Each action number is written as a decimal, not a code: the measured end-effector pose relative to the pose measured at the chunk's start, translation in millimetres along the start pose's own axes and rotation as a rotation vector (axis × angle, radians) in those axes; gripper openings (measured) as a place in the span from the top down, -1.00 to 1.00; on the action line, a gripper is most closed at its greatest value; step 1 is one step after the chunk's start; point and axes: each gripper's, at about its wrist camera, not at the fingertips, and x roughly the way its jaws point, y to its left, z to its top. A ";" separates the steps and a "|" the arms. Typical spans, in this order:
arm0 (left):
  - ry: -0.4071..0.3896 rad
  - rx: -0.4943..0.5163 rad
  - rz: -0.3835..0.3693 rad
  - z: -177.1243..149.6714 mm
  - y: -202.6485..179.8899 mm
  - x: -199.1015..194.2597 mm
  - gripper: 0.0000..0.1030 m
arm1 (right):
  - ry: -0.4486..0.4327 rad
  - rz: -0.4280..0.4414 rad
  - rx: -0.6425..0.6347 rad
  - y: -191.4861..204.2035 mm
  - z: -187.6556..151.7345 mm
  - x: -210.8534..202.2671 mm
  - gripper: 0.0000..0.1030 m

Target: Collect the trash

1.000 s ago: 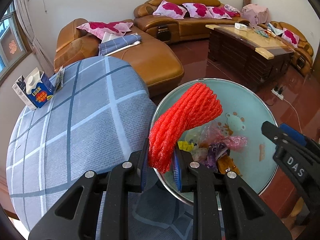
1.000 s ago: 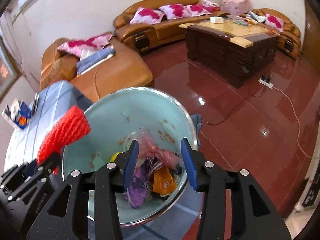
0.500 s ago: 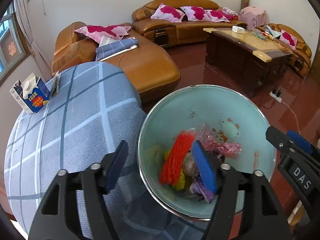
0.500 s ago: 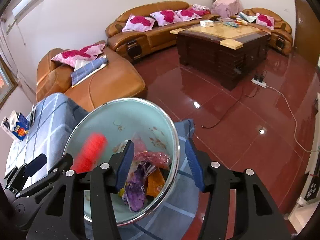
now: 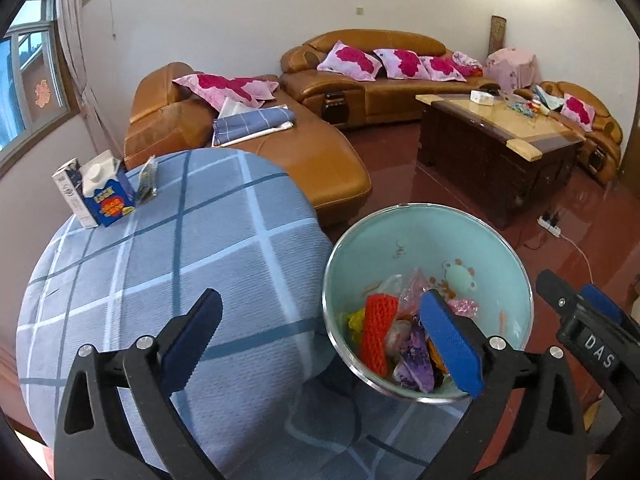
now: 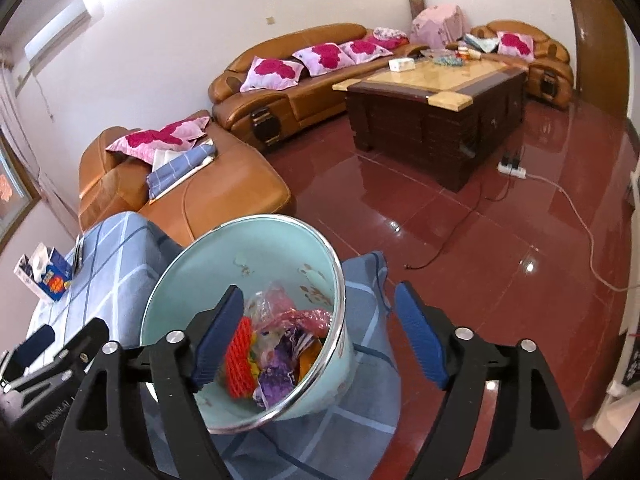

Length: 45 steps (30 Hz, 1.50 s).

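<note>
Both wrist cameras look steeply down past their own jaws, close above the bin (image 5: 496, 264) (image 6: 188, 276). Both share bin, surface (image 5: 160, 264) (image 6: 112, 264), sofas and coffee table behind.

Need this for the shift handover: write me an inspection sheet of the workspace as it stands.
Surface: round table under a blue checked cloth, bare in the middle.
Job's things: mint bin at the table's edge; red foam net lies inside on mixed wrappers.
Clutter: blue milk carton and a small dark packet at the table's far side.
Grippers: left gripper opening, nothing between its jaws; right gripper opening, its jaws either side of the bin's rim, not pressing.
Cables: white power strip and leads across the floor.
Surroundings: brown leather sofas, dark coffee table, glossy red floor.
</note>
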 end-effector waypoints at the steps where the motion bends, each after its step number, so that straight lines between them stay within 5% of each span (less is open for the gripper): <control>1: -0.001 -0.006 0.000 -2.0 3.3 -4.4 -0.88 | -0.004 0.002 -0.007 1.2 -1.6 -2.1 -0.58; 14: -0.060 -0.042 0.009 -21.7 41.4 -50.3 -0.88 | -0.133 0.022 -0.013 20.7 -12.8 -57.6 -0.70; 27: -0.198 -0.072 -0.019 -19.6 54.6 -101.8 -0.88 | -0.424 -0.015 -0.066 39.3 -12.0 -133.7 -0.75; 45: -0.282 -0.084 -0.026 -13.5 50.4 -130.2 -0.89 | -0.544 0.011 -0.047 35.5 -5.7 -173.1 -0.81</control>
